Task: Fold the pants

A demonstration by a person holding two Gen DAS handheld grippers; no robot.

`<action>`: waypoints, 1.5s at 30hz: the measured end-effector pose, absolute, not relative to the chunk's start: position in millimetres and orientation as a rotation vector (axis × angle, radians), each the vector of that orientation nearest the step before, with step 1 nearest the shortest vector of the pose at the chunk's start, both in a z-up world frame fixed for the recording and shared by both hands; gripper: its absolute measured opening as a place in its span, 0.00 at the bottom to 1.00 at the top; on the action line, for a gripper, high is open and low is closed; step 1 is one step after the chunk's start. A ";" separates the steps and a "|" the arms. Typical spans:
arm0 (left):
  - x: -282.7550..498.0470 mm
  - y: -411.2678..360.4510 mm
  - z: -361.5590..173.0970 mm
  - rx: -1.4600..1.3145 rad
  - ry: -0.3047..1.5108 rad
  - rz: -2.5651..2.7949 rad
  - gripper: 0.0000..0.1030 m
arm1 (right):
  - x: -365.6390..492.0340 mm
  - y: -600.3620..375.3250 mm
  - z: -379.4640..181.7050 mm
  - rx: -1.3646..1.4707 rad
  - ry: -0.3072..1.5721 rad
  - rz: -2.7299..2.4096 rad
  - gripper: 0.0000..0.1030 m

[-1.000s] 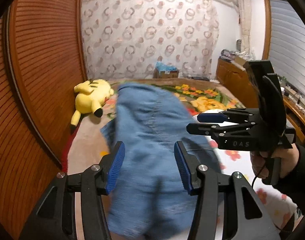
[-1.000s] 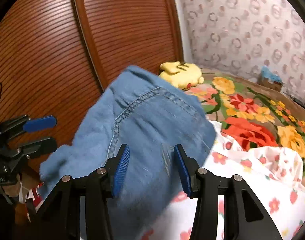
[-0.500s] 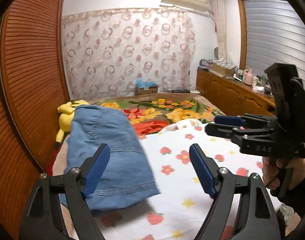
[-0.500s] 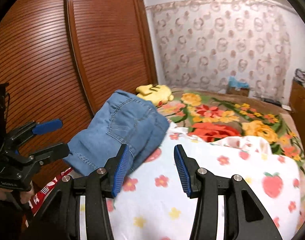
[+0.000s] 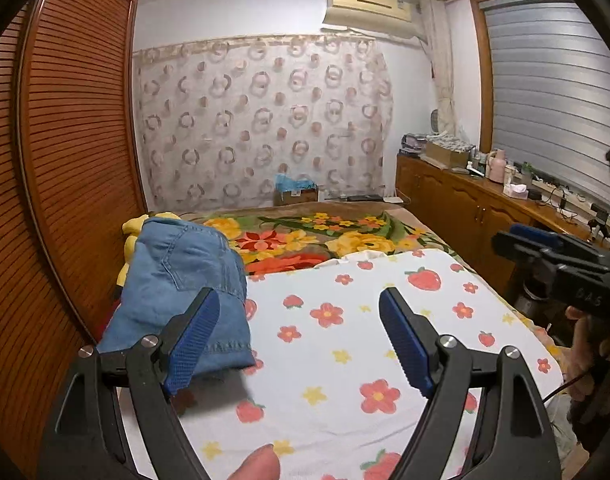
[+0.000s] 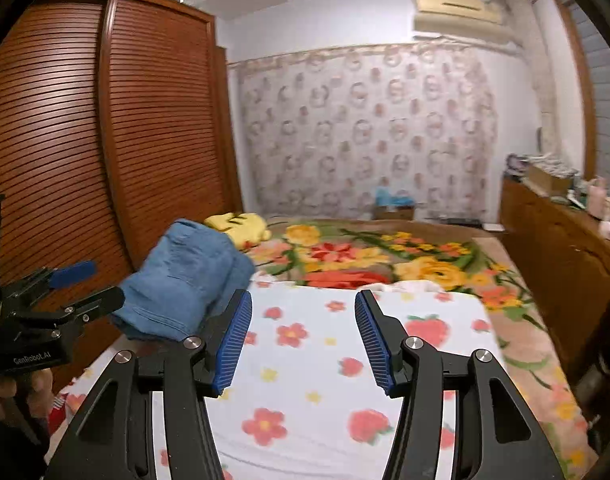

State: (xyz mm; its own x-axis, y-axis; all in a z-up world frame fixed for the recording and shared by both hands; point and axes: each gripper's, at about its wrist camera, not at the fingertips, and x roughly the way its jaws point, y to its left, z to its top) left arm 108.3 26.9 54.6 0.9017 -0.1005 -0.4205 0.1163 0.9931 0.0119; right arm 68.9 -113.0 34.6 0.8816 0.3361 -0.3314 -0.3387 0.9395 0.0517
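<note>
The folded blue denim pants (image 5: 181, 284) lie in a compact stack at the left edge of the bed, on the white strawberry-print sheet (image 5: 345, 340); they also show in the right wrist view (image 6: 185, 280). My left gripper (image 5: 301, 340) is open and empty, held above the sheet, the pants just behind its left finger. My right gripper (image 6: 303, 340) is open and empty above the sheet, the pants to its upper left. Each gripper shows in the other's view: the right one (image 5: 545, 252), the left one (image 6: 77, 284).
A brown louvred wardrobe (image 5: 65, 180) stands close along the bed's left side. A yellow plush toy (image 6: 241, 224) lies behind the pants. A flowered blanket (image 5: 317, 240) covers the far bed. A wooden sideboard (image 5: 465, 204) with clutter runs along the right wall.
The pants left both grippers and came to rest at the bed's left edge. Both grippers opened, pulled back and rose, so more of the room shows.
</note>
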 end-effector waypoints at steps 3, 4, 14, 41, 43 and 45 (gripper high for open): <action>100.1 21.1 49.8 0.026 0.433 -0.104 0.80 | 49.8 -112.4 33.2 -0.012 0.341 0.313 0.54; 98.8 19.7 48.0 0.019 0.437 -0.101 0.80 | 43.1 -108.5 34.0 -0.011 0.338 0.305 0.54; 92.8 18.6 30.6 -0.001 0.472 -0.074 0.80 | 20.5 -86.1 34.1 -0.001 0.330 0.266 0.54; 86.2 22.2 33.4 0.000 0.458 -0.061 0.80 | 19.3 -99.6 26.3 0.003 0.333 0.257 0.54; 86.3 22.3 33.2 -0.003 0.458 -0.064 0.80 | 19.1 -99.5 26.6 0.001 0.332 0.257 0.54; 86.8 21.5 32.5 0.000 0.458 -0.062 0.80 | 18.4 -98.7 27.9 -0.001 0.332 0.257 0.54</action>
State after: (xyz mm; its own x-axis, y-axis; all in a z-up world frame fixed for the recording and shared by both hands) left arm 86.8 21.5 32.5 0.8953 -0.0595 -0.4415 0.0597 0.9981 -0.0135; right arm 18.4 -98.7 27.9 0.9130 0.2497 -0.3227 -0.2501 0.9674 0.0409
